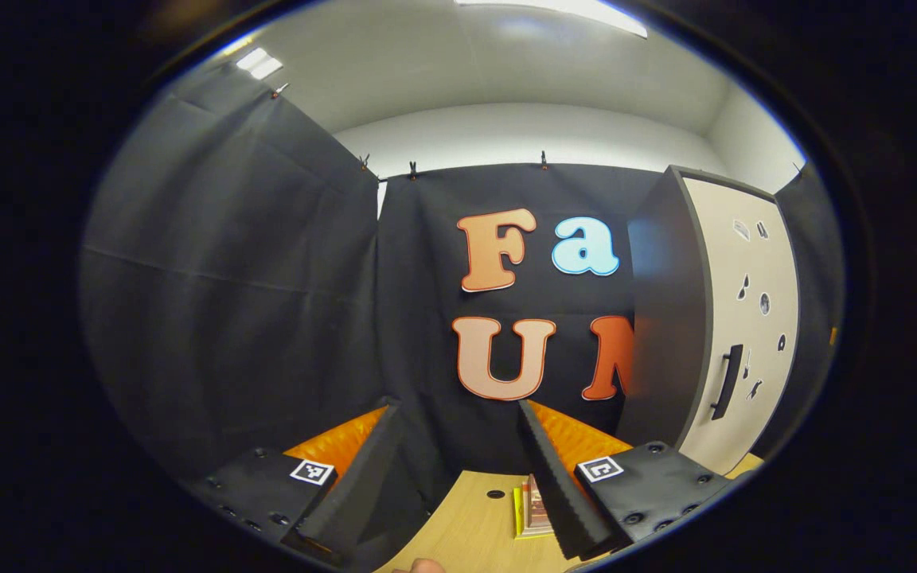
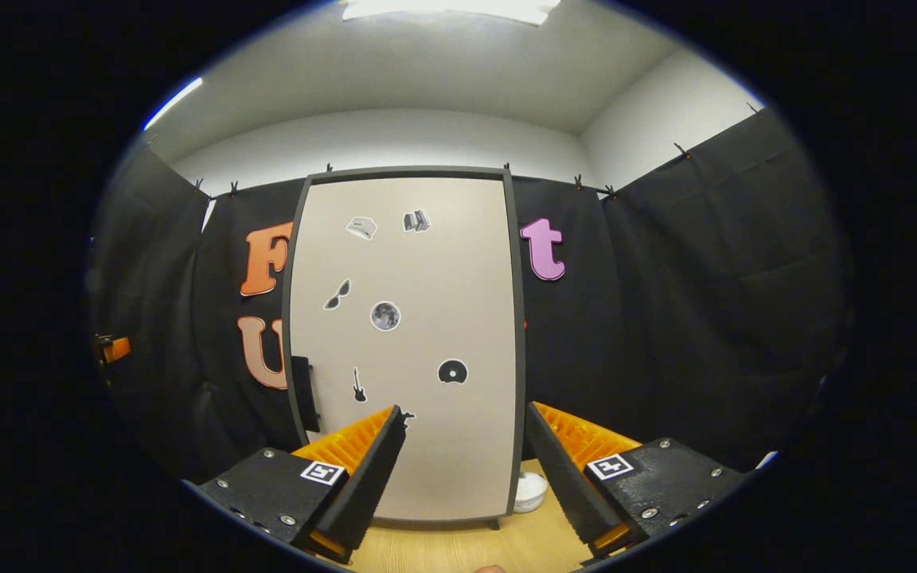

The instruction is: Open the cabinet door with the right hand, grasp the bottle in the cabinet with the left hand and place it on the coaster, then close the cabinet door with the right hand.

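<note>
From my right gripper (image 2: 462, 446), fingers spread wide with nothing held, I face the cabinet door (image 2: 411, 334), closed, its dark handle (image 2: 305, 394) at the left edge. My left gripper (image 1: 454, 469) is released too, hovering over the tabletop (image 1: 474, 529). The bottle must be behind the door; I cannot see it. A white disc (image 2: 530, 489), perhaps the coaster, sits just right of the cabinet's base. My worry: fingers slipping off that slim handle, or dragging the whole cabinet forward. The door stickers are pictures; I read no writing.
</note>
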